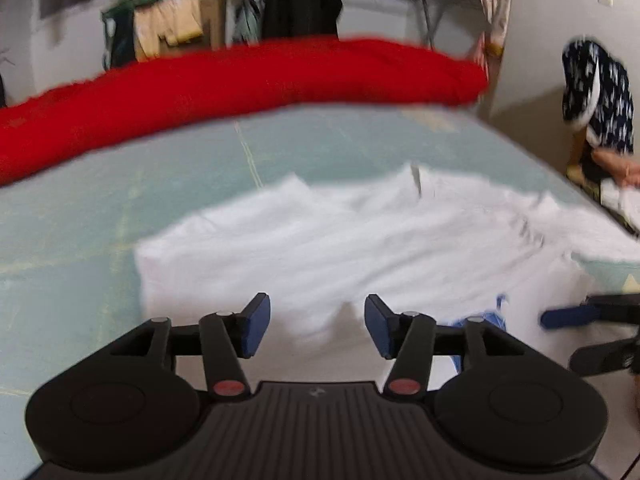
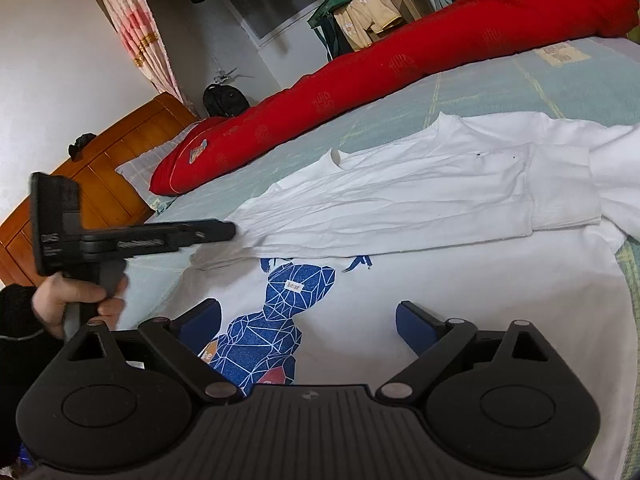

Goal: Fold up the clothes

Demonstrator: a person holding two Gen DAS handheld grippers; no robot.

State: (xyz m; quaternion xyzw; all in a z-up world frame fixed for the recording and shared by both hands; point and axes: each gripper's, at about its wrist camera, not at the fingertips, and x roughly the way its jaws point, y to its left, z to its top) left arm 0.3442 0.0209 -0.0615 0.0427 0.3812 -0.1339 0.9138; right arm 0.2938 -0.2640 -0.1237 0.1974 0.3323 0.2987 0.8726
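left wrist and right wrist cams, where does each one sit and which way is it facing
Left wrist view: sits on the left gripper, tilted down across the bed at the white shirt, blurred; its own open, empty fingers show, the right gripper's blue pad at the right edge.
Right wrist view: sits on the right gripper, looking down over the shirt's blue print toward the headboard; its open fingers show, plus the hand holding the left gripper.
Shared: shirt, bed, red bolster.
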